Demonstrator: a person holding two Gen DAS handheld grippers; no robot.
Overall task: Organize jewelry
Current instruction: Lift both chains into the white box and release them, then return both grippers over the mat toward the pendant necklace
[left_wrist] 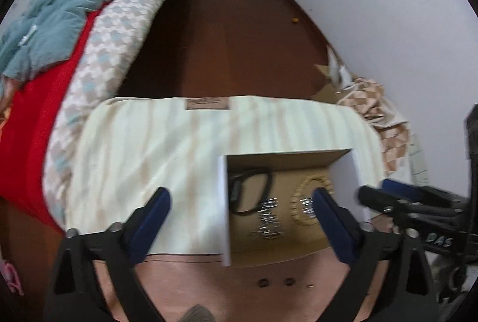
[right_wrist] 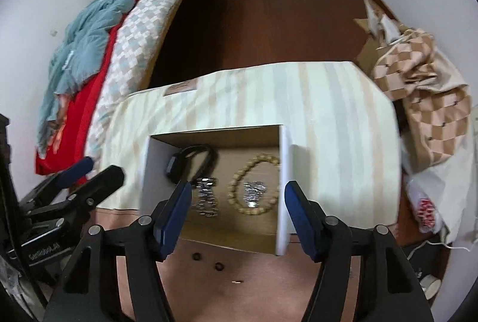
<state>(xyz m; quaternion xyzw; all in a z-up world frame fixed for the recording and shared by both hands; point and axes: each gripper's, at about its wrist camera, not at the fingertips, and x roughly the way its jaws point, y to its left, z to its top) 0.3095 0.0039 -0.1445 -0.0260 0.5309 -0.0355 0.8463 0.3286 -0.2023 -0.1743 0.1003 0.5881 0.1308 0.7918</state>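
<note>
An open white box with a cardboard floor lies on a striped cloth. Inside are a black watch, a silver bracelet, a wooden bead bracelet and a shiny silver piece inside the bead loop. My right gripper is open and empty, hovering over the box's near end. My left gripper is open and empty above the box's left wall; the box contents show there too, watch and beads. Two small dark rings and a tiny gold piece lie on the pink surface in front.
A bed with red and teal bedding stands at the left. A checked fabric heap and a plastic bag lie at the right. Brown floor extends behind. The right gripper shows in the left wrist view.
</note>
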